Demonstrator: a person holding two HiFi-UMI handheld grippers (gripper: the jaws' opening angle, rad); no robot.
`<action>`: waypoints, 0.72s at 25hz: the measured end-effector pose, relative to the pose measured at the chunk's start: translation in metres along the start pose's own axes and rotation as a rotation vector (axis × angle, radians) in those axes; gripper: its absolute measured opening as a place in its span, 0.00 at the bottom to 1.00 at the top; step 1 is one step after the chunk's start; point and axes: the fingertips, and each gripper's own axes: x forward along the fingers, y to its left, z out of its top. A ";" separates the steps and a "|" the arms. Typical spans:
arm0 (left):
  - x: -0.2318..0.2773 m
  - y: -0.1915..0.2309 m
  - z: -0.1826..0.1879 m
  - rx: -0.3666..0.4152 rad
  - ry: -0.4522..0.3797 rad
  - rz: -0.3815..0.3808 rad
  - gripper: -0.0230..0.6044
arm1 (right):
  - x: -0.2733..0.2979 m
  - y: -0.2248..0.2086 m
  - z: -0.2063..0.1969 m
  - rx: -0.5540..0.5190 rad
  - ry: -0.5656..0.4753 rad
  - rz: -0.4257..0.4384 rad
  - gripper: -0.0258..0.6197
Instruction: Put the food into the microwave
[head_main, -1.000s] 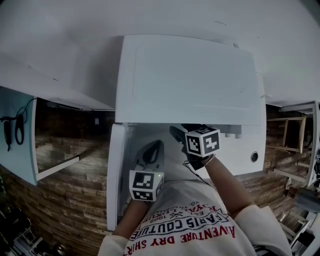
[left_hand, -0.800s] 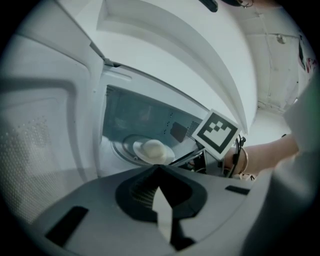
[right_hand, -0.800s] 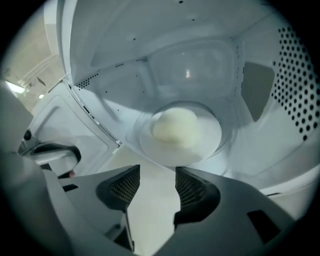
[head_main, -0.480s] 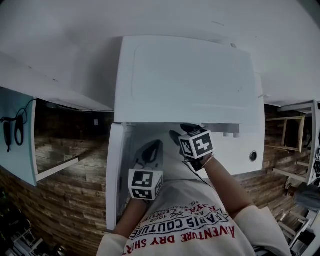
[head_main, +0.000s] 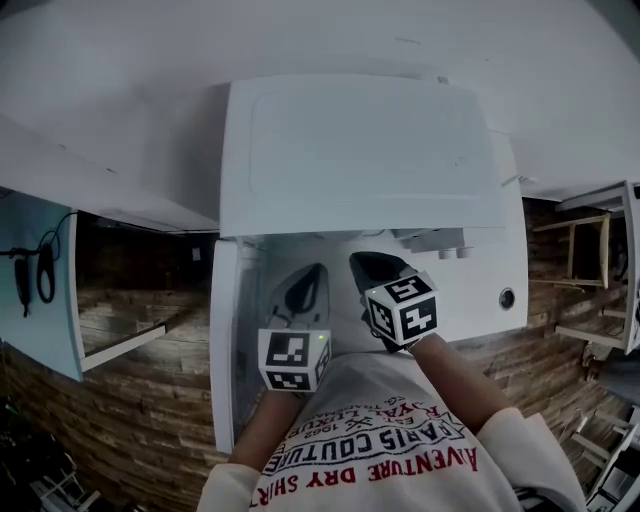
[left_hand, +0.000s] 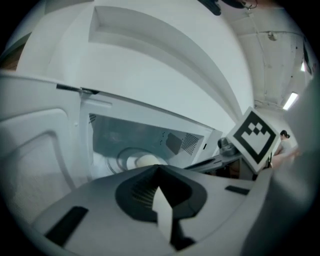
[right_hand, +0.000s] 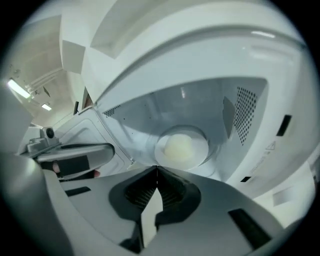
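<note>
Just behind the left tool (head_main: 305, 280) and the right tool (head_main: 368, 265), the person's white shirt (head_main: 375, 440) carries print that appears upside down in the head view. It reads "AVENTURE DRY SHIR" in red, cut off at the frame edge, with "PARIS COUTURE" in dark letters. Smaller red lettering nearer the tools is too blurred to read. Both tools bear black-and-white square marker patterns. Ahead of the right tool, the microwave (right_hand: 280, 150) front shows a small triangle sign and fine print, which is illegible.

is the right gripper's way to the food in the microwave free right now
Probably yes: the door stands open and nothing lies between the right gripper and the food. Its jaws have just closed, empty, so they must reopen.
</note>
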 end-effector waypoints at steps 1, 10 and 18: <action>-0.002 -0.004 0.004 0.000 -0.008 -0.002 0.04 | -0.008 0.003 0.004 0.004 -0.023 0.007 0.06; -0.032 -0.044 0.071 0.107 -0.179 -0.034 0.04 | -0.086 0.034 0.055 -0.158 -0.282 0.008 0.06; -0.056 -0.056 0.114 0.139 -0.290 -0.036 0.04 | -0.130 0.042 0.092 -0.215 -0.460 0.009 0.06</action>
